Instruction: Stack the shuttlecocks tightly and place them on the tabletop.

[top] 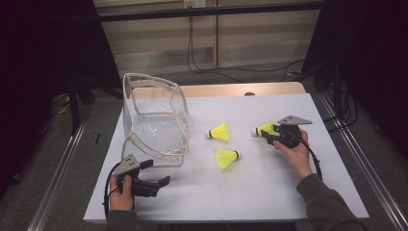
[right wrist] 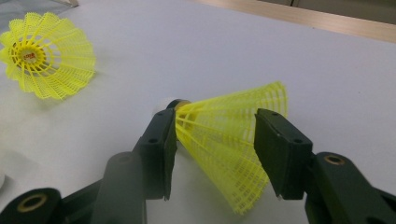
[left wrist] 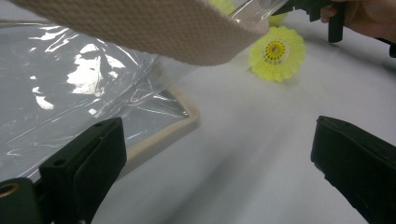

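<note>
A white-topped table [top: 269,192] carries a clear plastic bag with cream woven straps [top: 154,120] standing open at its left side, and three yellow plastic mesh shuttlecocks lie to the right of it. The left gripper [top: 161,182] rests near the bag's front corner with its jaws spread wide and nothing between them. The right gripper [top: 267,135], half closed, has its jaws against the skirt of the rightmost shuttlecock [right wrist: 229,140], apart from the other two shuttlecocks [top: 220,132] [top: 227,158].
</note>
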### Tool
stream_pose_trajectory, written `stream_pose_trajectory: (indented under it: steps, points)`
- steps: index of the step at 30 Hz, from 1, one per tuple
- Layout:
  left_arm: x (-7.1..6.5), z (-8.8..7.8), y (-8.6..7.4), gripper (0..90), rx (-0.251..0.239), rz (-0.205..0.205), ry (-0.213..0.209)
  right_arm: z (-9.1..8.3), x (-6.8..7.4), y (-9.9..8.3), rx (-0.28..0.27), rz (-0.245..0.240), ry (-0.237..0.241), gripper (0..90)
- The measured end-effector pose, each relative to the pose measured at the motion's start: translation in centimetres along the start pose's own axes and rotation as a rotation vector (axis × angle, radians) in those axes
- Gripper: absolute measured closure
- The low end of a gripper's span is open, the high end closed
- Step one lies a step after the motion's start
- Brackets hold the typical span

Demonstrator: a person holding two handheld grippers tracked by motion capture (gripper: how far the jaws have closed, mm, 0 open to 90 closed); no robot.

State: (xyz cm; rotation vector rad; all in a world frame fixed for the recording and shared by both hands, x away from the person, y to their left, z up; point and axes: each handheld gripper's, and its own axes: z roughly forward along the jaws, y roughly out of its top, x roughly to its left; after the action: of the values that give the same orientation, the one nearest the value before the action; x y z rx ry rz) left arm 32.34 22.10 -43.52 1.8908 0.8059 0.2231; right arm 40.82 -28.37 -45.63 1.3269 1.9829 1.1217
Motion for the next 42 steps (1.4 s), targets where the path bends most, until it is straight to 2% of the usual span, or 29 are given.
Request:
stream_pose_trajectory:
  steps: [18, 26, 42]
  points:
    - [0.0, -0.03, 0.01, 3.6, 0.0, 0.0, -0.001, 0.3, 0.29, -0.12, 0.022, -0.023, 0.027, 58.5]
    - [0.01, -0.05, 0.01, 3.6, 0.0, 0.0, 0.001, 0.32, 0.33, -0.17, 0.034, -0.027, 0.048, 69.0]
    - [-0.03, -0.06, 0.04, 3.6, -0.003, 0.001, 0.001, 0.41, 0.46, -0.27, 0.048, -0.035, 0.075, 75.8]
